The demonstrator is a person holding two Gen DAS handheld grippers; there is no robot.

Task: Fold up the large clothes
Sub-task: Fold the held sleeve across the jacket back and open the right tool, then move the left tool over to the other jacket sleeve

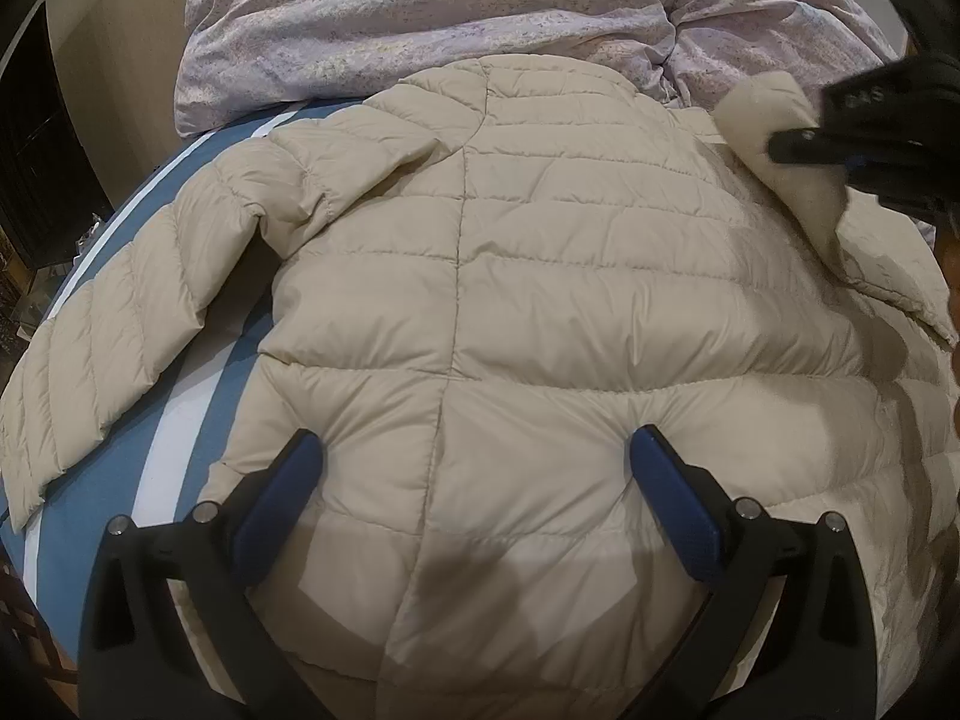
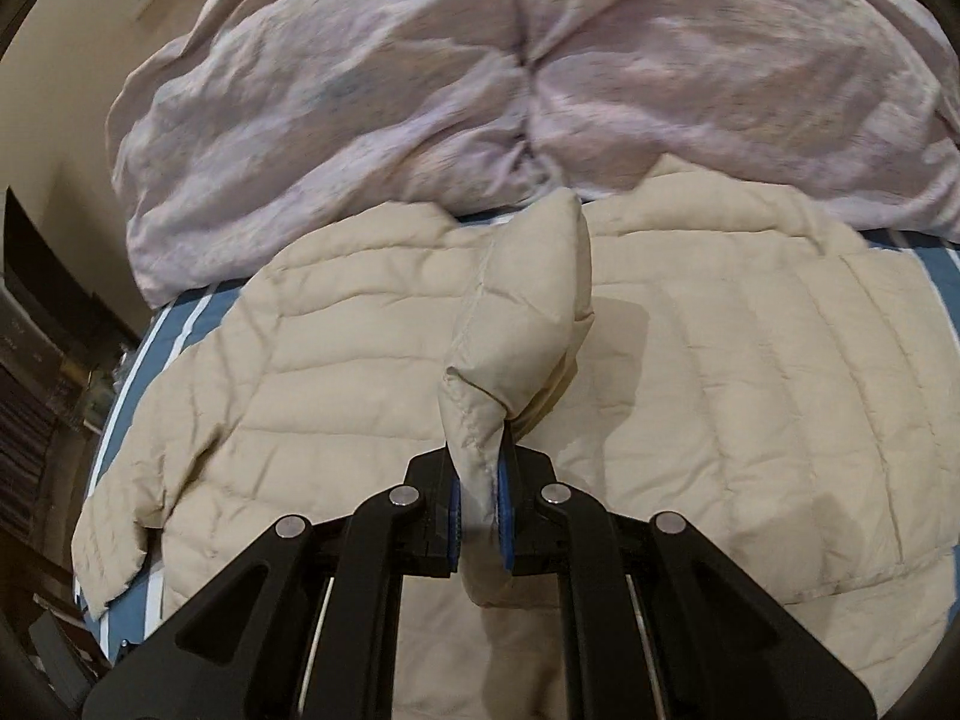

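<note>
- One fold is under way and none looks finished: I judge the task to be at an early stage, with the beige puffer jacket [image 1: 480, 276] spread flat, back side up, across the blue-and-white striped bed [image 1: 180, 468].
- Its left sleeve [image 1: 108, 336] lies stretched out toward the bed's edge, not yet folded in, and the body shows no crease across it.
- Beyond the collar, a rumpled lilac duvet [image 1: 420, 12] is bunched up, touching the jacket's top edge.
- My right gripper [image 2: 478, 510] has its jaws clamped tight on the cuff end of the right sleeve [image 2: 522, 324]; the quilted fabric is pinched between the blue pads and rises in a peak above the jacket's back.
- From the left wrist view, that sleeve end is lifted over the jacket's right shoulder area, so I read this as the sleeve being carried inward over the body.
- My left gripper [image 1: 477, 450] has its jaws spread wide; both fingertips [image 1: 303, 450] press into the lower back panel, dimpling the padding, with fabric bulging between them but nothing pinched.
- I take that as pinning the jacket down while the other side works.
- Left to do, as I judge it: lay the right sleeve down, bring the left sleeve in, then fold the body across.
- The padding is puffy and slick, so folds may spring open.
</note>
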